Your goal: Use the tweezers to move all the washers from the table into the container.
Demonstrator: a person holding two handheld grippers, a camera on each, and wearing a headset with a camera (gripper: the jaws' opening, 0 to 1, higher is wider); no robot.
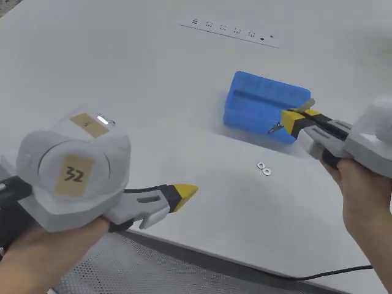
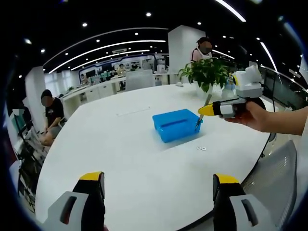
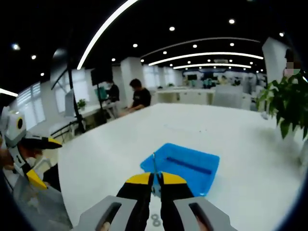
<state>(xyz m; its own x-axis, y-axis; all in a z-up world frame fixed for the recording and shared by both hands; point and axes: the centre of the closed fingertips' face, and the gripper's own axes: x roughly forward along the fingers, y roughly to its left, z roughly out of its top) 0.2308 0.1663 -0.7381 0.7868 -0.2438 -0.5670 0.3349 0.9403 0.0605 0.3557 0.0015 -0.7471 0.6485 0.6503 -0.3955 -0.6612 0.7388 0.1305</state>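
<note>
While the right tongs point(image 3: 155, 179) are viewed along their own jaws, the jaws stand nearly together and clamp the tweezers point(image 3: 154, 168), which project forward from between the yellow tips. The blue container point(image 3: 187, 166) lies directly ahead of these tongs on the white tabletop point(image 3: 120, 144). The tweezers tip sits over the container's nearest edge. Whether the tip carries a washer cannot be told.

Two washers point(image 3: 155, 220) lie side by side on the tabletop just beneath the right tongs, on the holder's side of the container and outside it. In the head view, the same washers point(image 1: 264, 168) lie between the two tongs, nearer to the right tongs point(image 1: 294, 122) than to the left tongs point(image 1: 184, 193). The tweezers point(image 1: 274, 128) point down from the right tongs at the near wall of the container point(image 1: 260, 101).

The left tongs point(image 2: 158, 180) are spread wide and hold nothing. They hover over the tabletop point(image 2: 120, 159), well apart from the container point(image 2: 173, 126), which lies ahead of them and slightly toward their right jaw. From this position the right tongs point(image 2: 207, 109) enter from the right, with the tweezers point(image 2: 198, 122) reaching the container's right end. The washers point(image 2: 201, 148) lie on the near side of that end. A potted plant point(image 2: 204, 72) stands beyond the right tongs.
</note>
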